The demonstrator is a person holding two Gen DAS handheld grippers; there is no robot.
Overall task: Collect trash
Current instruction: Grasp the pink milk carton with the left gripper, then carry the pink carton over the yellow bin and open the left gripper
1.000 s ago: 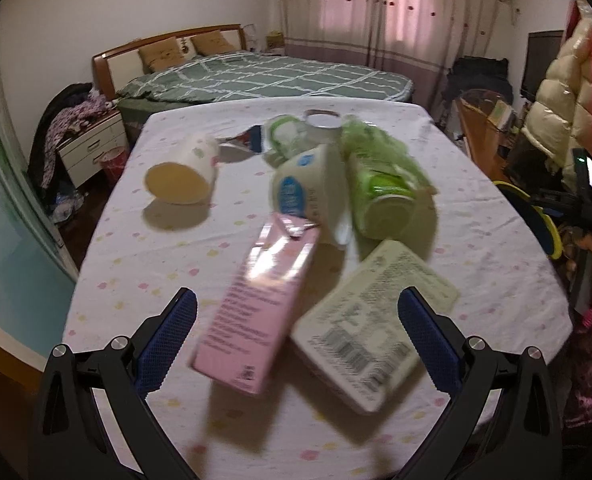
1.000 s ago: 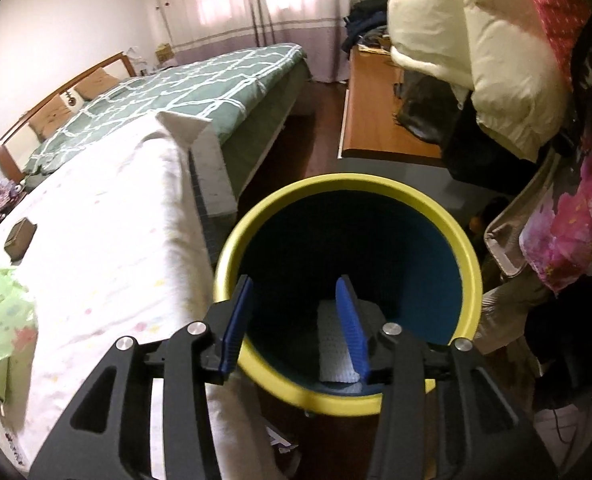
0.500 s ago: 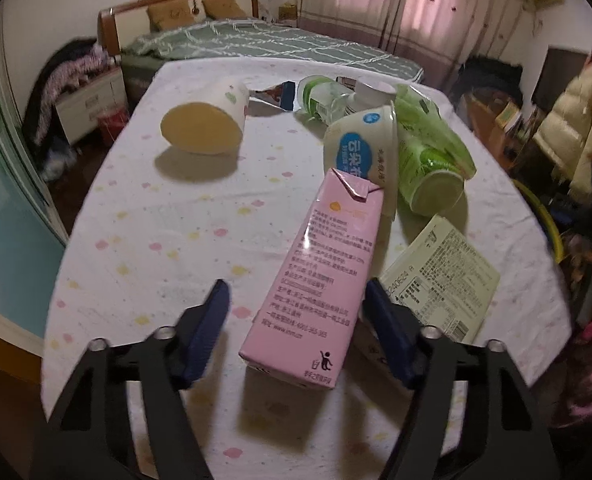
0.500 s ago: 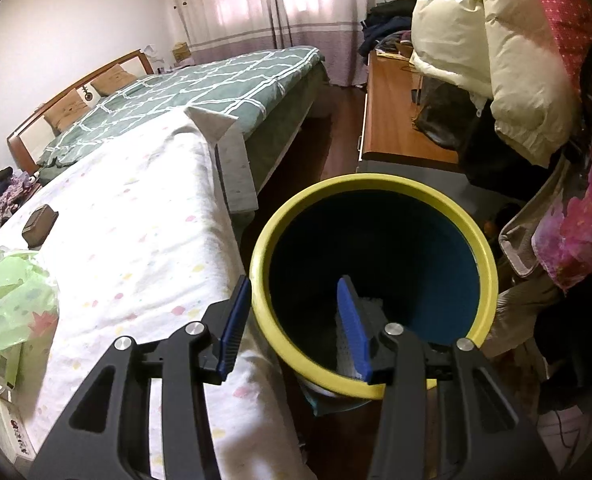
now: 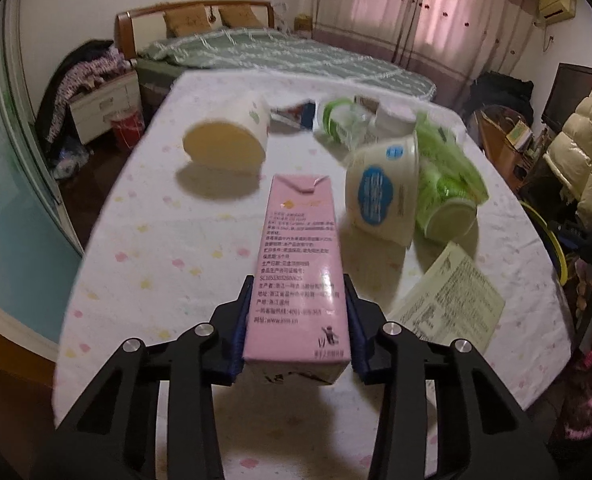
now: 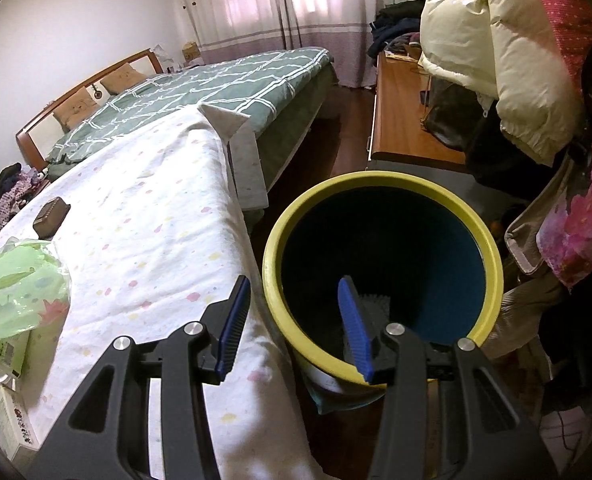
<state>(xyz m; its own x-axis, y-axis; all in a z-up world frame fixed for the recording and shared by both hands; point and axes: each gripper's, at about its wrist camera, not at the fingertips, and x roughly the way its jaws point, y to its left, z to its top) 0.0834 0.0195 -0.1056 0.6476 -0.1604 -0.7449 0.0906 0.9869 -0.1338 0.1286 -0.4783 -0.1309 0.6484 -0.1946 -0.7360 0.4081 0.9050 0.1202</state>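
Observation:
A pink drink carton (image 5: 301, 264) lies lengthwise between the blue pads of my left gripper (image 5: 298, 322), which is shut on its near end above the flowered tablecloth (image 5: 156, 264). Behind it lie a tipped paper cup (image 5: 226, 146), a white-and-blue tub (image 5: 382, 190), a green cup (image 5: 448, 204), a clear bottle (image 5: 342, 122) and a printed flat pack (image 5: 450, 300). My right gripper (image 6: 294, 322) stands open and empty over the rim of a yellow-edged blue bin (image 6: 380, 268), one finger over the table edge, the other inside the bin mouth.
A bed (image 6: 200, 92) stands beyond the table. A wooden bench (image 6: 400, 120) and hanging jackets (image 6: 496, 60) crowd the right of the bin. A green bag (image 6: 16, 284) and a small brown box (image 6: 50, 216) lie on the table. A nightstand (image 5: 104, 108) stands far left.
My left gripper has moved in over the pink carton and shut on it; the carton now points straight away. The right gripper has drifted slightly left, toward the table edge, still open.

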